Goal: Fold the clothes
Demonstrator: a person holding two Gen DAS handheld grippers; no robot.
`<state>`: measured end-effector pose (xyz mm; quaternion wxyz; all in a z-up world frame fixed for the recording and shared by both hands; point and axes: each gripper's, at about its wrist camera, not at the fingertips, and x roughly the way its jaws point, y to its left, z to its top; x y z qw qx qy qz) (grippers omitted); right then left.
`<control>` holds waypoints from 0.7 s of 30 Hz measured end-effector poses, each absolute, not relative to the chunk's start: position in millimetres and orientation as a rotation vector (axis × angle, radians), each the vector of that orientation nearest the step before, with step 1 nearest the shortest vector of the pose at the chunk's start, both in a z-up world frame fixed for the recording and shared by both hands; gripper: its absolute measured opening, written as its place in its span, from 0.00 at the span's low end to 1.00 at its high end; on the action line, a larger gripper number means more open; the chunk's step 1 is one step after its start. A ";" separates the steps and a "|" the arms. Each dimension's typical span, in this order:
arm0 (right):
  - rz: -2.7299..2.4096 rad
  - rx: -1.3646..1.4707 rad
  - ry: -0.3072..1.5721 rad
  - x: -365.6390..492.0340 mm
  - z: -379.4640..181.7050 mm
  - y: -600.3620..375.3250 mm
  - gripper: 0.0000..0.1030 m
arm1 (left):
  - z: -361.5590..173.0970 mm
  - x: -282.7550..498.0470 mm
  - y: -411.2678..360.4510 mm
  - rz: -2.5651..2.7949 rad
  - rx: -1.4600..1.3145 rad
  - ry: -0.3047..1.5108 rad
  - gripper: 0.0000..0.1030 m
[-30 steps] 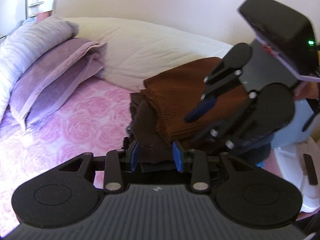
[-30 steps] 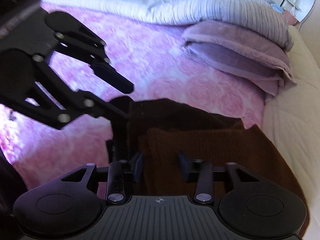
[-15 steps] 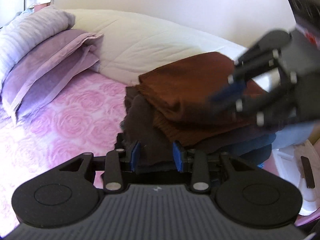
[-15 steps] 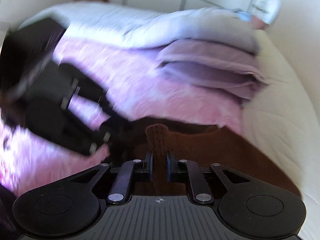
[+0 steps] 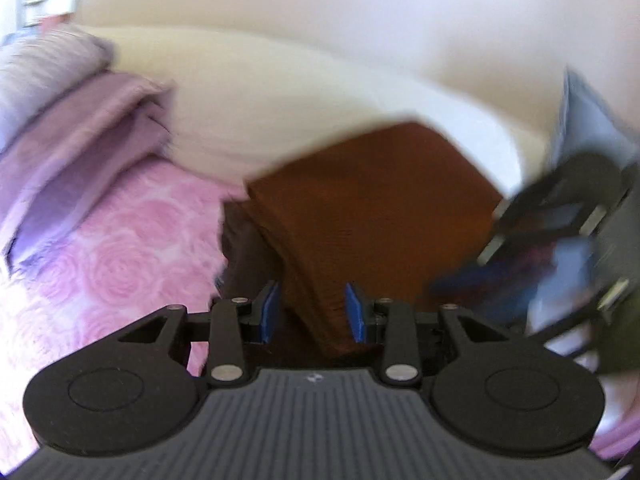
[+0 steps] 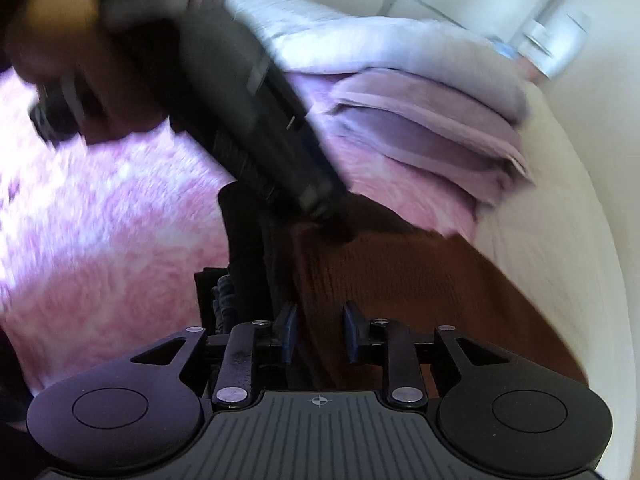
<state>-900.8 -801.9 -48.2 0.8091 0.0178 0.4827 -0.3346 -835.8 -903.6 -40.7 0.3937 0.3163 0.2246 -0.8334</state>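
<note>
the folded brown knit (image 5: pixel 372 208) lies on top of a stack of darker clothes (image 5: pixel 244 256), and that stack sits on the pink rose-patterned bedspread (image 5: pixel 120 256), right against the cream quilt (image 5: pixel 280 112) behind it. to the left of the brown knit, farther up the bed, lie the mauve pillows (image 5: pixel 80 148).

the left gripper (image 5: pixel 312 312) hovers at the near edge of the brown knit with its blue pads (image 5: pixel 270 312) partly apart. a fold of the knit runs through the gap between them, but a strip of space shows on either side, so the pads do not press on it; the gripper is loose, gripping nothing.

the right gripper (image 6: pixel 318 332) is at the near side of the brown knit (image 6: pixel 400 280) too, seen from the other end of it. its jaws have just been opening, and they stand a little apart with the knit's left edge passing between and beneath them; the pads are off the cloth, so it has let go.

in the right wrist view the left gripper's dark body (image 6: pixel 256 120) crosses above the knit, blurred, with its tip near the knit's far corner. in the left wrist view the right gripper (image 5: pixel 568 240) is a blur just right of the knit.
</note>
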 end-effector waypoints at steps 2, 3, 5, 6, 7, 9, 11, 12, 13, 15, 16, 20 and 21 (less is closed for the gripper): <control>-0.827 0.172 0.948 -930.2 -30.5 -798.3 0.25 | -45.9 -839.6 -904.3 -2.109 0.851 0.538 0.29; -0.888 0.252 0.897 -947.4 -21.0 -796.9 0.25 | -44.5 -838.6 -905.4 -2.110 0.854 0.543 0.29; -1.037 0.442 0.741 -991.6 -4.0 -794.5 0.26 | -36.7 -839.5 -904.5 -2.111 0.880 0.510 0.29; -1.111 0.542 0.650 -1015.9 1.9 -793.3 0.29 | -30.3 -842.4 -902.6 -2.117 0.895 0.472 0.28; -1.179 0.638 0.560 -1040.5 4.3 -791.8 0.32 | -23.1 -845.9 -901.4 -2.132 0.903 0.436 0.28; -1.242 0.821 0.386 -1084.5 -1.6 -788.9 0.37 | -7.8 -861.7 -899.3 -2.207 0.901 0.378 0.28; -1.229 1.012 0.220 -1121.7 -18.6 -788.7 0.41 | 7.2 -880.2 -896.9 -2.293 0.896 0.322 0.29; -1.203 1.111 0.144 -1135.8 -30.5 -789.7 0.43 | 12.1 -890.7 -897.0 -2.334 0.894 0.307 0.29; -1.177 1.192 0.073 -1148.4 -41.6 -790.4 0.44 | 14.2 -902.5 -898.5 -2.373 0.894 0.307 0.29; -1.143 1.290 -0.038 -1167.3 -60.4 -790.5 0.46 | 9.4 -924.4 -905.7 -2.434 0.913 0.334 0.30; -1.147 1.322 -0.058 -1173.8 -68.1 -790.3 0.47 | 1.6 -934.7 -910.6 -2.444 0.948 0.354 0.30; -1.100 1.449 -0.153 -1185.8 -98.7 -790.7 0.53 | -37.8 -952.9 -924.3 -2.418 1.121 0.391 0.30; -1.082 1.467 -0.186 -1187.5 -104.8 -790.1 0.54 | -42.1 -951.1 -927.4 -2.420 1.125 0.414 0.30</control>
